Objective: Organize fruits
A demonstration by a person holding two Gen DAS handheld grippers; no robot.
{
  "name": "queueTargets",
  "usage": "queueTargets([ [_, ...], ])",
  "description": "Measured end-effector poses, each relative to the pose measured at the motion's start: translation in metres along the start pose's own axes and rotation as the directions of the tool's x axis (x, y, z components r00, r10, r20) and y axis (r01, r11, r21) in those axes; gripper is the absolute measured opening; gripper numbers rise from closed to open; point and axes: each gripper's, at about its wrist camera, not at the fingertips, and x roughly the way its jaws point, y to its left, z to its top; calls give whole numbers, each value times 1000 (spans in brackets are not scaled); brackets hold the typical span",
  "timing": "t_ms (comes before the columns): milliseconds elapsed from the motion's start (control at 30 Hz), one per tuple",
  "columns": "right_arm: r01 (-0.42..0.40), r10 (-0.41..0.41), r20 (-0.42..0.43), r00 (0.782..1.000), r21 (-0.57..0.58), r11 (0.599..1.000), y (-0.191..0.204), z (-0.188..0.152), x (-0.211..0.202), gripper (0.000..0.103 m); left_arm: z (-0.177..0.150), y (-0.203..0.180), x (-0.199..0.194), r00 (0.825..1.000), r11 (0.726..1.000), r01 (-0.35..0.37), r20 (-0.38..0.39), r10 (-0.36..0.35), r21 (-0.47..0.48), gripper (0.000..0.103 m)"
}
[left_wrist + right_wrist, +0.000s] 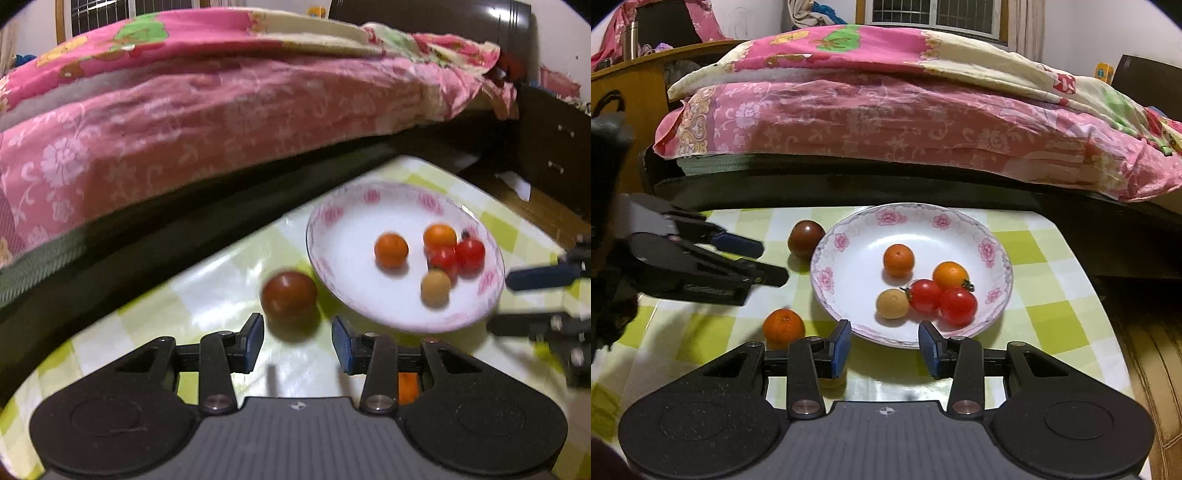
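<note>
Wide-open left gripper [298, 341] holds nothing, dark tomato [289, 297] just beyond its fingertips, left of the plate [332, 221]. Right gripper [883, 345], equally spread and empty, faces the plate's near rim; a mandarin [783, 327] sits left.

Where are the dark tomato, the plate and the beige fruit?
dark tomato [289, 293]: left wrist view, middle of its skin.
plate [988, 249]: right wrist view, flowered rim.
beige fruit [892, 303]: right wrist view, its centre.
</note>
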Motion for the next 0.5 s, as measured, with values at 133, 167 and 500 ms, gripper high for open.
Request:
queueTargets([
  [133,-19,19,0,1000,-3,1000,3,1,1,36,8,0,16,1000,999,-9,30,8,44,51],
  [167,-24,24,-5,1000,-2,1000,4,1,2,36,9,-1,18,999,998,-16,45,14,57,51],
  [500,-36,36,-21,999,10,999,4,0,5,36,10,7,18,994,973,106,5,-109,207,51],
])
